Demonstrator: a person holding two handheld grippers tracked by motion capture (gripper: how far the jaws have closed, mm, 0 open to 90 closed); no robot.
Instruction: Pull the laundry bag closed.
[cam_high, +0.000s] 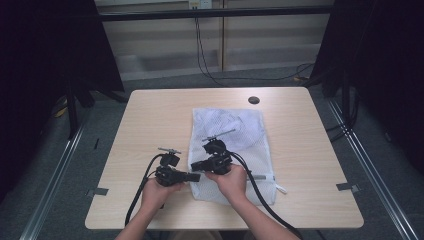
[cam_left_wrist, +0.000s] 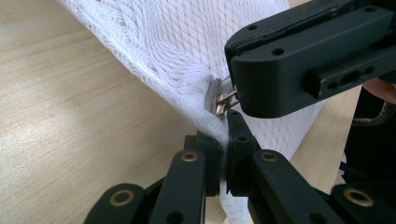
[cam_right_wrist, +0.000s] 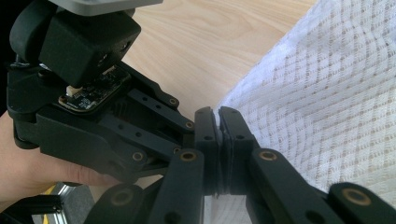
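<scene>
The left gripper (cam_left_wrist: 227, 140) has its jaws clenched on the edge of a white mesh laundry bag (cam_left_wrist: 187, 51), just below the metal zipper slider (cam_left_wrist: 219, 100). The right gripper (cam_right_wrist: 218, 126) is also clamped tight, seemingly on the zipper's pull tab, though its own camera leaves that unclear. Both meet at the bag's near left corner. The bag (cam_high: 235, 150) lies flat on the wooden table (cam_high: 150, 115), right of centre, its zipper (cam_high: 265, 177) running along the near edge.
</scene>
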